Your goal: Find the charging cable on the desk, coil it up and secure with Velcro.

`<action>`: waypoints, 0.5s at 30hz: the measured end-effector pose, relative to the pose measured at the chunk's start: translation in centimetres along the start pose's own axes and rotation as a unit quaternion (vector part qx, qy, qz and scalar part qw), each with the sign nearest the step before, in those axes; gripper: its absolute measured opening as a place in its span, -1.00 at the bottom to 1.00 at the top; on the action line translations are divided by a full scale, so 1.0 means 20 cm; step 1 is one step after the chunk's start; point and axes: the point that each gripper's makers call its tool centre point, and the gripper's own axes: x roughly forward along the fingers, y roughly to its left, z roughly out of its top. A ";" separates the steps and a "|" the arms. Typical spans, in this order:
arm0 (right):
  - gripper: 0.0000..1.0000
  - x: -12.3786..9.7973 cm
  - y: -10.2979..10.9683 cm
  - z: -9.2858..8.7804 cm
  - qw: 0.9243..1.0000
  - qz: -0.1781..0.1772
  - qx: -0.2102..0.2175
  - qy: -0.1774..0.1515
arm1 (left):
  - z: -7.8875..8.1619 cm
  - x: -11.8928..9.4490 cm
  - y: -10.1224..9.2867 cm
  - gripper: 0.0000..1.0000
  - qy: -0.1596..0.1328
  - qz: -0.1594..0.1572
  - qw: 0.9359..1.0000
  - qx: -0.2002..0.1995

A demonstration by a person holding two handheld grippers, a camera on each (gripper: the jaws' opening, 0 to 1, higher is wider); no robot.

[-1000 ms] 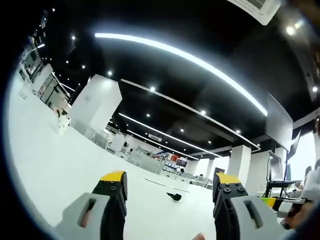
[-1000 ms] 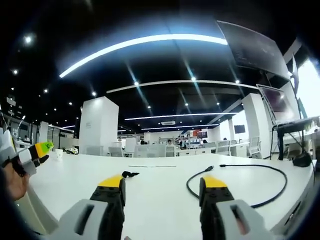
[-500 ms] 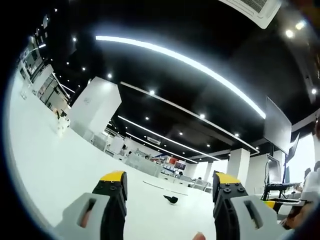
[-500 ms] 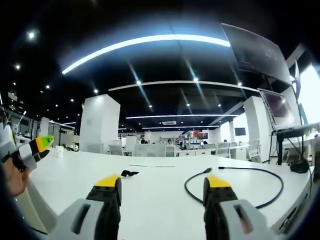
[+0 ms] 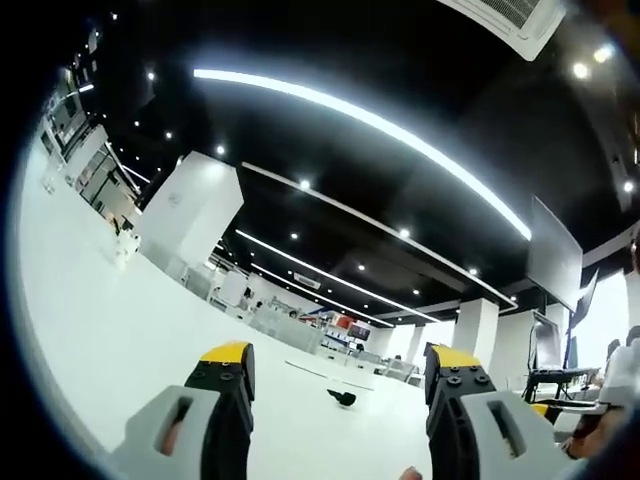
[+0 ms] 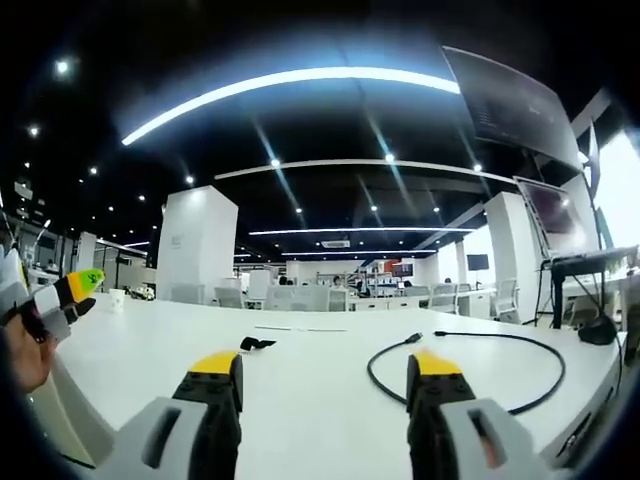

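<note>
Thin black charging cable (image 6: 500, 360) lay in open loop on white desk (image 6: 310, 380), beyond right gripper (image 6: 325, 370), jaws spread wide, empty. Small black Velcro strap (image 6: 256, 343) sat left of cable, well apart; seen too ahead of left gripper (image 5: 337, 365), jaws likewise wide, holding nothing.

A long curved light strip (image 6: 290, 85) runs across the dark ceiling of an open-plan office, with small spotlights (image 6: 273, 162) scattered around it. A broad white pillar (image 6: 195, 245) rises behind the white bench (image 6: 310, 400). Rows of desks and chairs (image 6: 300, 297) fill the distance, and dark monitors (image 6: 555, 215) hang at right. A ceiling air vent (image 5: 505, 18) sits overhead.
</note>
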 end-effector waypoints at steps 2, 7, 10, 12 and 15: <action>0.33 0.01 0.01 -0.01 1.000 0.002 -0.001 0.003 | 0.00 0.00 0.00 0.38 -0.001 0.000 1.000 -0.003; 0.33 0.02 0.03 0.00 1.000 0.007 -0.003 0.002 | 0.00 0.01 0.00 0.38 -0.001 -0.003 1.000 0.000; 0.32 0.02 0.02 0.00 1.000 0.004 -0.003 0.000 | 0.00 0.01 0.01 0.38 0.001 -0.003 1.000 -0.004; 0.32 0.02 0.02 0.00 1.000 0.002 -0.001 0.001 | -0.01 0.01 0.00 0.38 0.002 -0.005 1.000 -0.005; 0.32 0.02 0.02 0.00 1.000 0.002 -0.002 0.002 | -0.01 0.01 0.01 0.37 0.002 -0.001 1.000 -0.003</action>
